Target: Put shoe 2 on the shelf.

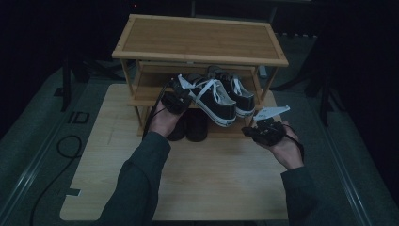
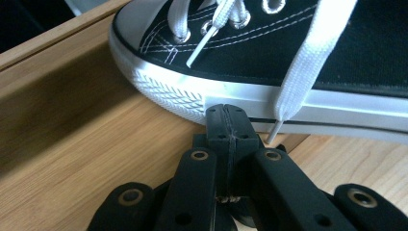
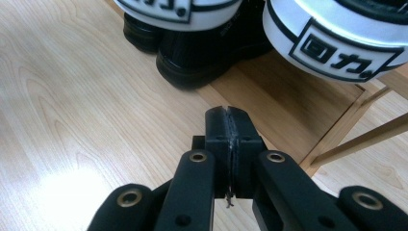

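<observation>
Two black canvas sneakers with white soles and laces sit on the middle shelf of a wooden shoe rack [image 1: 197, 56], heels toward me. The left sneaker [image 1: 214, 101] has my left gripper [image 1: 181, 92] at its toe side. That gripper [image 2: 226, 113] is shut with nothing in it, its tips just under the white sole [image 2: 168, 91], and a loose lace [image 2: 293, 86] hangs beside it. The right sneaker [image 1: 237, 92] stands next to the first. My right gripper [image 1: 248, 130] is held in front of the rack, below the heels. It [image 3: 226, 115] is shut and empty, over the table near the bottom shelf.
A pair of black shoes [image 1: 190, 125] stands on the bottom shelf [image 3: 260, 86], toes [image 3: 192, 62] toward me. The rack stands on a light wooden table [image 1: 188, 179]. The rack's slanted leg [image 3: 356, 139] is right of my right gripper. A cable [image 1: 66, 146] lies on the floor at left.
</observation>
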Available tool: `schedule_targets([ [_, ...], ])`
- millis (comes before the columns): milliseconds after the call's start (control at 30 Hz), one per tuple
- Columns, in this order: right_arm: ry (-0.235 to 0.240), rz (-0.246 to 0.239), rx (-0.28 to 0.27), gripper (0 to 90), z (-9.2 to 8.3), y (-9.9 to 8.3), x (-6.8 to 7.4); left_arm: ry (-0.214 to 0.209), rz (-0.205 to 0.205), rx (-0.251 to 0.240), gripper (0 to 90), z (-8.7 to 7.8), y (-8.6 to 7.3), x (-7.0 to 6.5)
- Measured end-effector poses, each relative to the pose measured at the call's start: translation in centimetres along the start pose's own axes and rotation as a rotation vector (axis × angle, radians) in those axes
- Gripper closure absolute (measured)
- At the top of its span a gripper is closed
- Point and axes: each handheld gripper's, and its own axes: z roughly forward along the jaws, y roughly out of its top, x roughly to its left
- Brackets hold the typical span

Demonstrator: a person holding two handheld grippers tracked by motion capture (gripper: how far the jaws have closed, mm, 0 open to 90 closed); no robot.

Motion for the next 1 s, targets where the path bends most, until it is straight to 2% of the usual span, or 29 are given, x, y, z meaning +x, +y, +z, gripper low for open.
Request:
schedule_targets([
  [133,0.003,-0.001,0.0,88.3,0.1,0.0,0.1,0.016,0.001,0.019,90.0,0.3,0.3,0.3],
  [467,0.009,-0.01,-0.004,88.3,0.1,0.1,0.1,0.032,-0.018,0.019,90.0,1.0,0.5,1.2],
  [567,0.014,-0.011,0.0,88.2,0.3,0.1,0.3,0.049,-0.006,0.037,90.0,1.2,0.8,1.3],
  [800,0.019,-0.015,-0.001,88.3,0.5,0.2,0.4,0.051,-0.029,0.025,90.0,1.7,0.9,1.9],
  [967,0.024,-0.028,-0.013,88.3,0.4,0.3,0.7,0.047,-0.031,0.018,90.0,1.6,0.7,2.1],
  [1000,0.027,-0.032,-0.018,88.3,0.4,0.4,0.8,0.042,-0.048,0.007,90.0,1.6,0.6,2.1],
])
